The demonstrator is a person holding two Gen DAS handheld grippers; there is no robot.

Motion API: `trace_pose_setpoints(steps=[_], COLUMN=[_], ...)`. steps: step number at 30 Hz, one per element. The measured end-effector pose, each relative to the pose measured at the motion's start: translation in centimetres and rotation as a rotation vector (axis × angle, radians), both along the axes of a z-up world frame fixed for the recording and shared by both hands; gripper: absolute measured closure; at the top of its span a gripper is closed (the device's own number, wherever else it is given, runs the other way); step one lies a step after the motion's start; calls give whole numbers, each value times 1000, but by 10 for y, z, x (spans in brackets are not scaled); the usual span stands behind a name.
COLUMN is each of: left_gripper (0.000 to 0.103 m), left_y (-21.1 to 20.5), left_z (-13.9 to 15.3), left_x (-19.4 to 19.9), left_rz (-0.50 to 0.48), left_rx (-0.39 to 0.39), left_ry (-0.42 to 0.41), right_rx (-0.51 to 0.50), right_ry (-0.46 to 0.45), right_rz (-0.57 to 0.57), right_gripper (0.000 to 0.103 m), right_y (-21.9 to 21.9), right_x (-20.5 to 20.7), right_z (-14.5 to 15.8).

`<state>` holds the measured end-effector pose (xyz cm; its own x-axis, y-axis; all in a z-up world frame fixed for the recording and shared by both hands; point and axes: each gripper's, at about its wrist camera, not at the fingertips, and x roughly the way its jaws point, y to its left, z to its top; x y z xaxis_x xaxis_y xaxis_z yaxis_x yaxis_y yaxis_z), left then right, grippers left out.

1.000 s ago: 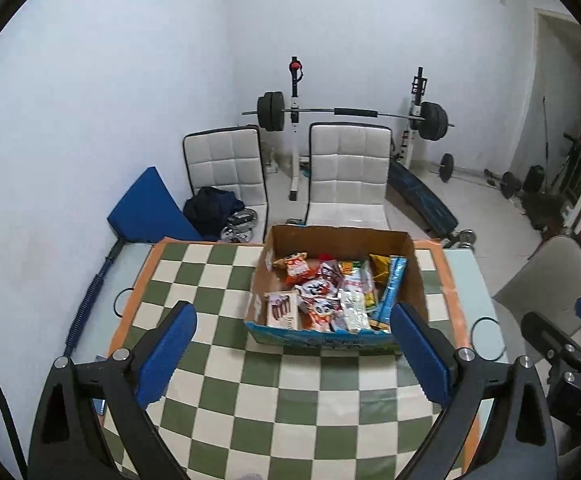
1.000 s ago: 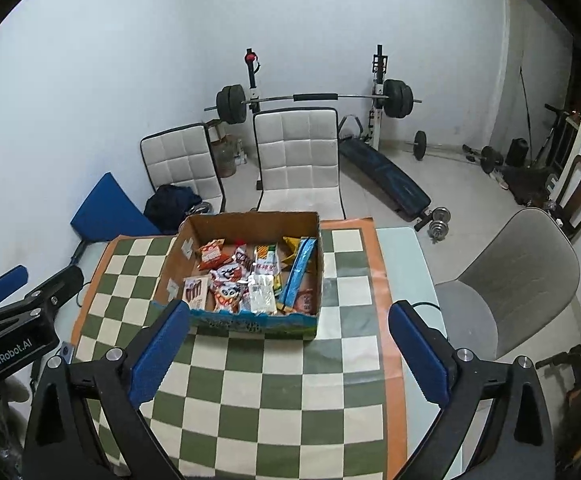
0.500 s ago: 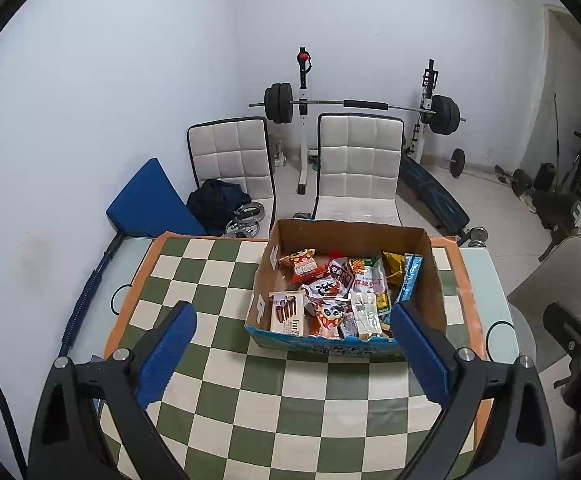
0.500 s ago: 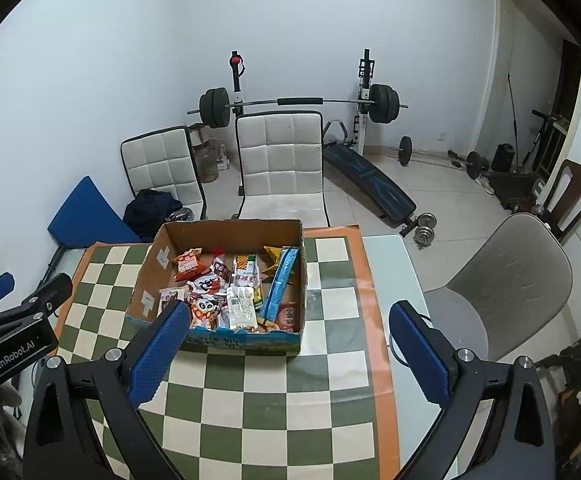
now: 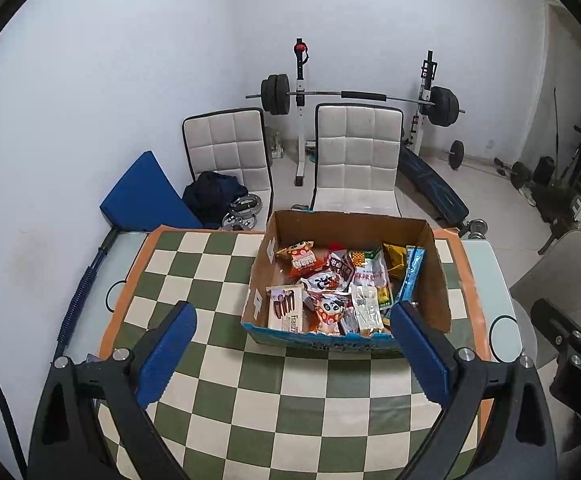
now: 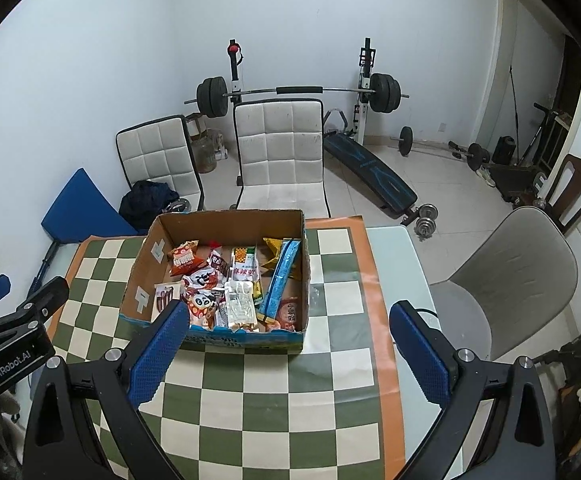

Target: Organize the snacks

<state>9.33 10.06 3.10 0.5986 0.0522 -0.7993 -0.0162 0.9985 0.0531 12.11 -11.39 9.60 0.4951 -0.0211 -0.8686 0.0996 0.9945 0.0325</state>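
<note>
Chairs (image 5: 354, 160) behind snack box (image 5: 346, 320), barbell (image 5: 362, 96) beyond

Table (image 5: 486, 276) w/ checkered cloth (image 5: 218, 280) (orange border); cardboard snack box (image 5: 436, 280) sits on it.

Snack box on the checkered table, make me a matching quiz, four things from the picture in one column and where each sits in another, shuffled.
Things:
1. long blue packet
2. chocolate stick box
3. yellow packet
4. panda packet

Places in the cardboard box:
A. near left corner
B. far right corner
C. lengthwise along the right side
D. near edge, middle

Pairs: 1-C, 2-A, 3-B, 4-D
</note>
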Motion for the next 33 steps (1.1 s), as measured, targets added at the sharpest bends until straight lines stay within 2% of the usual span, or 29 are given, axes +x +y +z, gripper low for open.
trace_pose_setpoints(steps=[8, 33], left_gripper=[4, 4], left_y=[2, 4], left_z=[-5, -5], left_x=[-2, -4], left_rz=[-18, -14], left_rx=[-15, -16], left_ry=[10, 14], right_rx=[8, 17], right_ry=[20, 22], right_rz=[13, 31], right_gripper=[1, 1], right_y=[3, 7], right_x=[4, 5], right_z=[-13, -13])
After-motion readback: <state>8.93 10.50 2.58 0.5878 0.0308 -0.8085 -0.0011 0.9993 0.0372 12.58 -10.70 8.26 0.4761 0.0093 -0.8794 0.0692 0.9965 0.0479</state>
